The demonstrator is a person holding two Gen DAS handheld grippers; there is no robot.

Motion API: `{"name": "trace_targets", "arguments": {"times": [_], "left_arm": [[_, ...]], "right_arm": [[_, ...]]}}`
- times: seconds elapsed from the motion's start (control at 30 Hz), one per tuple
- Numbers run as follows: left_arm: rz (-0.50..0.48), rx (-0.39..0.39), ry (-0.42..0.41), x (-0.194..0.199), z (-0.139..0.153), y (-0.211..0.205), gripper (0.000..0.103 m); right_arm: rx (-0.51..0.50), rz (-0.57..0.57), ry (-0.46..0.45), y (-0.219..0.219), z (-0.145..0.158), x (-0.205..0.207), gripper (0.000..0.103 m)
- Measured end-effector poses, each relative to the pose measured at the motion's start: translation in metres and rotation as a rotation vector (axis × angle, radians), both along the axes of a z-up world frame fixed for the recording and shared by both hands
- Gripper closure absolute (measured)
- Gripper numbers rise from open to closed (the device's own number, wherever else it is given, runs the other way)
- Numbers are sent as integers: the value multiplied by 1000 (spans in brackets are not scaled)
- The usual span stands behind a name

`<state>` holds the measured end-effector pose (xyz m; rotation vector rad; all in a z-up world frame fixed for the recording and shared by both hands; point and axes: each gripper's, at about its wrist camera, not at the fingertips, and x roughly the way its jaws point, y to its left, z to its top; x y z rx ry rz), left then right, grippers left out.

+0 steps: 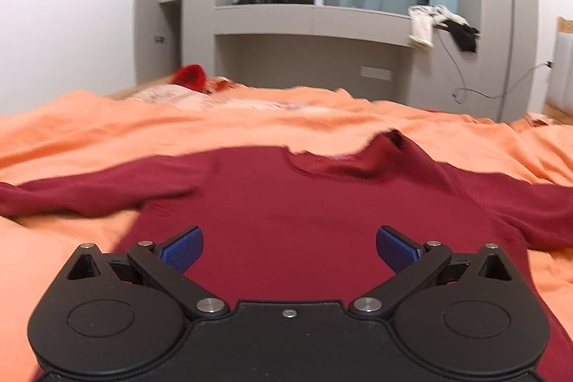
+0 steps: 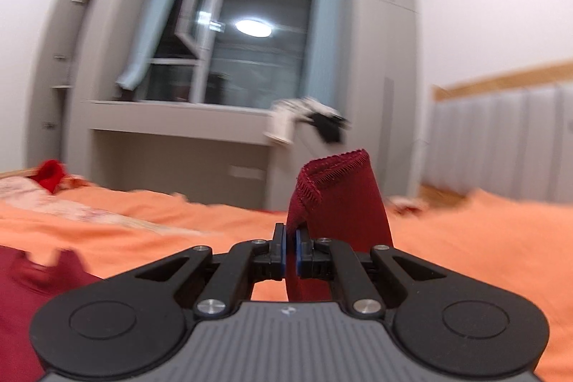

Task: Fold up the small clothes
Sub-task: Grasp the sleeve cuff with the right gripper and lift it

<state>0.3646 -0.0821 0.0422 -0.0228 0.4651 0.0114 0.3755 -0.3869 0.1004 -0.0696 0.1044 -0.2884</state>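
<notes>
A dark red long-sleeved top (image 1: 286,203) lies spread flat on the orange bedsheet (image 1: 107,131), collar away from me, sleeves out to both sides. My left gripper (image 1: 289,247) is open and empty, hovering over the top's lower body. My right gripper (image 2: 290,247) is shut on the cuff end of a sleeve (image 2: 336,199) and holds it lifted above the bed; the hemmed edge stands up past the fingers. More of the top (image 2: 32,278) shows at the lower left of the right wrist view.
A red item (image 1: 189,77) and patterned fabric lie at the bed's far left. A grey window unit with a ledge (image 1: 311,20) stands behind the bed, with white and black clothes (image 1: 440,24) hanging off it. A padded headboard (image 2: 501,138) is on the right.
</notes>
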Motion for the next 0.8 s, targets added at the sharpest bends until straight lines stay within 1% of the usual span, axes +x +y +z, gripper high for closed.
{"name": "trace_targets", "arguments": {"times": [0.1, 0.17, 0.27, 0.37, 0.5, 0.67, 0.8], "left_arm": [[40, -21, -22, -1, 6, 16, 0], [84, -19, -45, -2, 11, 29, 0], [158, -17, -84, -1, 19, 51, 0], [217, -39, -109, -2, 28, 75, 0], [297, -81, -145, -5, 40, 109, 1], [368, -129, -157, -11, 49, 139, 0], [394, -158, -150, -11, 51, 152, 1]], "right_arm": [[-37, 104, -7, 50, 14, 13, 98], [-48, 172, 0, 84, 18, 19, 98], [-58, 273, 12, 135, 19, 28, 98], [-54, 356, 19, 176, 15, 31, 98], [-62, 470, 67, 230, 0, 33, 98], [-171, 604, 147, 289, -31, 24, 98], [-257, 675, 256, 327, -55, 19, 98]]}}
